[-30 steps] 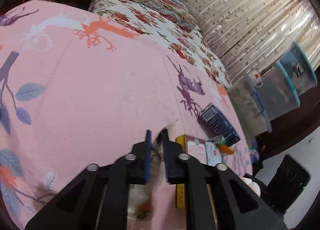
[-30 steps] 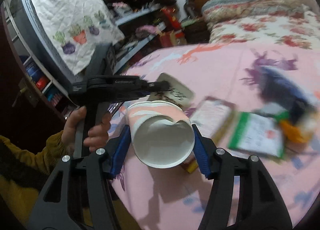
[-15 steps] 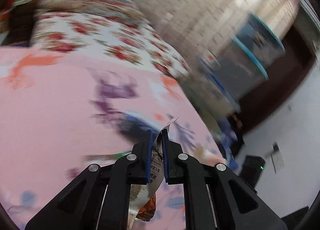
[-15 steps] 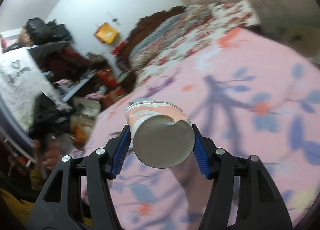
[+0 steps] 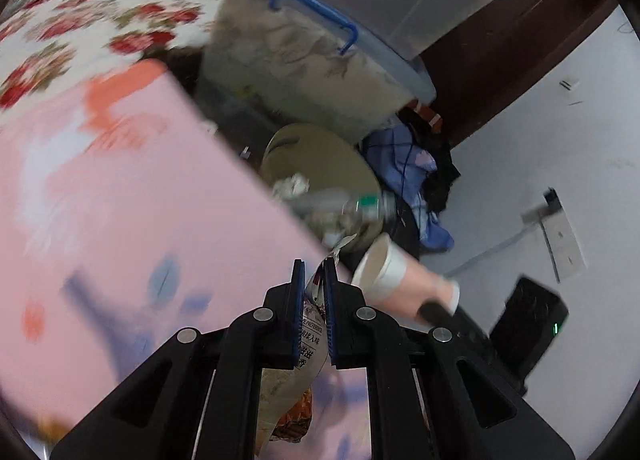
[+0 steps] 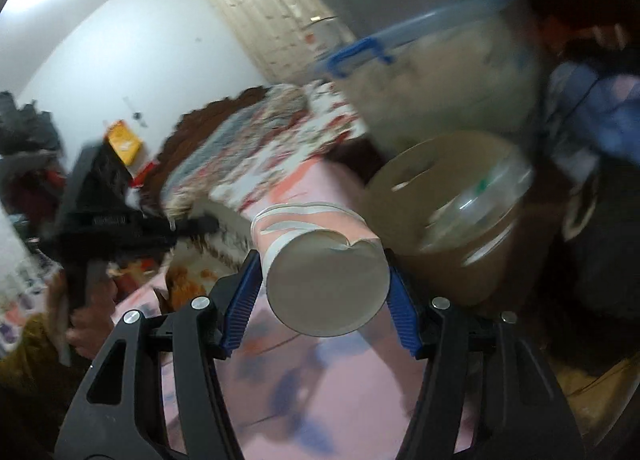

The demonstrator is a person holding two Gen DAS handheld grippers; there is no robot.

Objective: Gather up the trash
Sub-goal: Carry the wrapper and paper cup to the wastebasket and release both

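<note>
The paper cup (image 6: 326, 280) lay on its side between the blue pads of the right hand-held gripper (image 6: 324, 286), mouth toward the camera and its rim dented, the jaws partly open and clamped on its walls; the left wrist view showed the same cup (image 5: 394, 278) out over the edge of the bed, just short of the bin. The snack wrapper (image 5: 310, 336) hung pinched in the left hand-held gripper (image 5: 314, 312), whose jaws were shut tight on the foil, with the loose end dangling beneath. A second before, both cameras looked across the pink bedspread (image 5: 120, 220) at the litter scattered on it; now both had swung toward the bedside, and the olive-brown trash bin (image 5: 320, 164) had come into view beside the bed, already holding a clear plastic bottle (image 5: 348, 206) and crumpled paper (image 5: 292, 186). In the right wrist view the bin (image 6: 452, 256) stood just beyond the cup, with lidded plastic storage tubs (image 6: 440, 72) behind it and a heap of clothes (image 5: 416, 180) on the floor alongside. Both grips had held through the swing, so the pickup looked finished and the carry nearly so; what remained was probably to bring each piece over the bin's mouth and let go, the cup likely first since it sat closer
</note>
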